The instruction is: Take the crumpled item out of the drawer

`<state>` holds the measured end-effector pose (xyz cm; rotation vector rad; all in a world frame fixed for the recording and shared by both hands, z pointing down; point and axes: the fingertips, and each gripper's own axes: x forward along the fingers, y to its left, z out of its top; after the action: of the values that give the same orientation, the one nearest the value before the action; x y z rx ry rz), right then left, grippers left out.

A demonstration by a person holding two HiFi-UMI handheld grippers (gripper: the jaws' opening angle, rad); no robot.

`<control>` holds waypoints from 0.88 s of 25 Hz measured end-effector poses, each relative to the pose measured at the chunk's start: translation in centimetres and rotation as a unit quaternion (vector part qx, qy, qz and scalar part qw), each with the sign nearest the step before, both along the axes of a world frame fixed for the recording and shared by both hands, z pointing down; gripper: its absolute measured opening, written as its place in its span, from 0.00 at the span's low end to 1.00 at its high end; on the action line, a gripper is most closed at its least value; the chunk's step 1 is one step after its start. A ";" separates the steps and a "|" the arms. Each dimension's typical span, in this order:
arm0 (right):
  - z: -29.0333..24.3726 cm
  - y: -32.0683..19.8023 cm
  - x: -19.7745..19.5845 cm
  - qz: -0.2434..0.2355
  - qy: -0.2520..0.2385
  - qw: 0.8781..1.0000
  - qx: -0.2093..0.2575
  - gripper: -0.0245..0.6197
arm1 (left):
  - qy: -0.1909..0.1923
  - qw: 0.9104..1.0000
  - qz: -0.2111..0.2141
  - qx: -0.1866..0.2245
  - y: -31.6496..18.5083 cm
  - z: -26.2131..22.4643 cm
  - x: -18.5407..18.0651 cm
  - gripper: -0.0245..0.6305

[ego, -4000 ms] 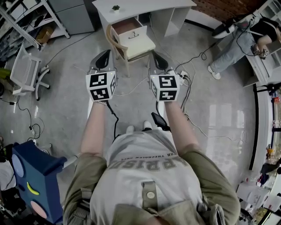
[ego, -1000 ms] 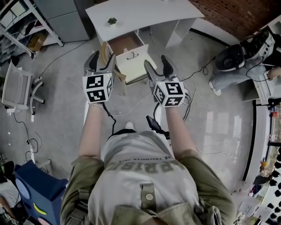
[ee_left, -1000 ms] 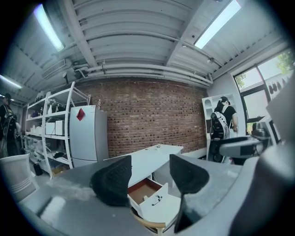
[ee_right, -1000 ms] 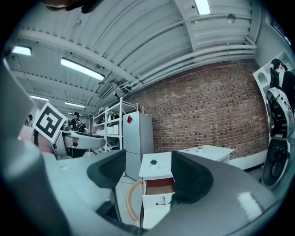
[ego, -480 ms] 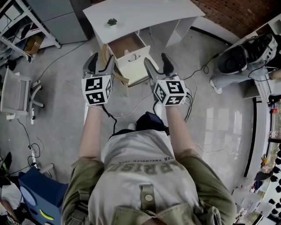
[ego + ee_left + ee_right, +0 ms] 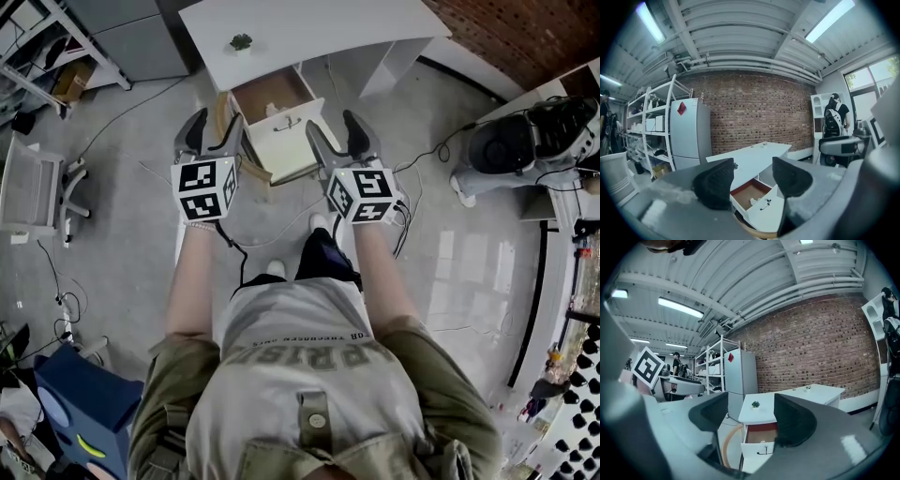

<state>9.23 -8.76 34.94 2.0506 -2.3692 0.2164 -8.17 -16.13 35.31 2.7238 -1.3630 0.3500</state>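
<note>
The drawer (image 6: 270, 92) stands pulled open at about 12 o'clock in the head view, drawn out from under a white desk (image 6: 309, 37). Its inside is bare reddish-brown wood. Its front panel (image 6: 286, 124) is white, with 1 small dark handle at the middle. The crumpled item (image 6: 273, 110) is a small white wad lying on the drawer floor, at the 6 o'clock edge of the cavity, close behind the front panel. The left gripper view shows it as a pale scrap (image 6: 753, 201).
</note>
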 end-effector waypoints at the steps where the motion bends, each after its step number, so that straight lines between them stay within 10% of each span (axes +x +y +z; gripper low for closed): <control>1: 0.2 -0.4 0.5 -0.005 0.000 1.000 -0.002 0.52 | 0.000 1.000 -0.004 -0.001 -0.4 0.0 0.4 0.44; 22: 1.4 -14.8 10.6 -0.142 -0.008 0.989 -0.039 0.52 | -0.007 0.987 -0.156 -0.036 -8.6 1.4 7.6 0.44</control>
<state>19.83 -23.55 36.36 1.6577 -2.5779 0.3168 -0.60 -24.69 36.66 2.4014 -1.7099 0.3864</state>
